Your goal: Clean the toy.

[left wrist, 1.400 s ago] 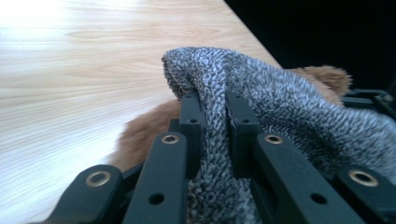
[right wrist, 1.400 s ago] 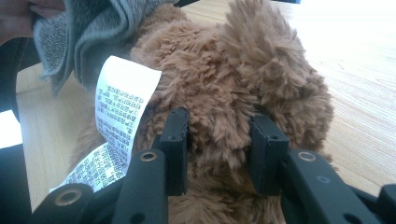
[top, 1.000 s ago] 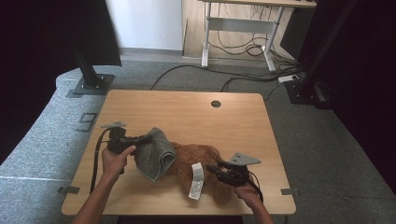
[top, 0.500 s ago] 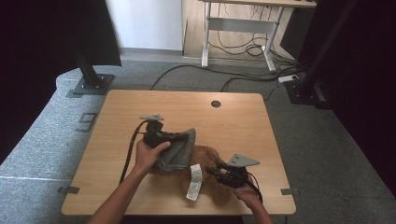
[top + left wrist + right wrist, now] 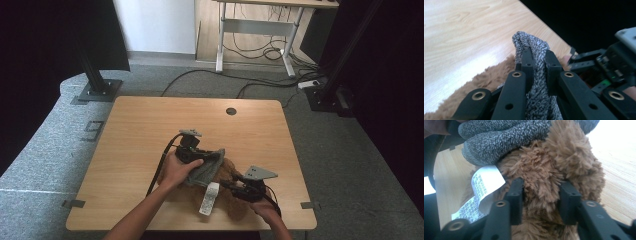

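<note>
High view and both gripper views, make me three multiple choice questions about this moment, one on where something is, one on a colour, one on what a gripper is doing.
1. Where does the white label lie?
A. By the table's far hole
B. On the brown plush toy, near the table's near edge
C. On the floor

2. What colour is the knitted cloth?
A. Speckled grey
B. Red
C. Yellow

3. What is the left gripper doing?
A. Lying open on bare wood
B. Gripping the label
C. Clamped on the cloth

Answers:
1 B: the high view shows it on the toy between the two hands, by the near edge of the table.
2 A: both gripper views show grey flecked fabric.
3 C: in the left gripper view the jaws pinch a fold of cloth between them.
</note>
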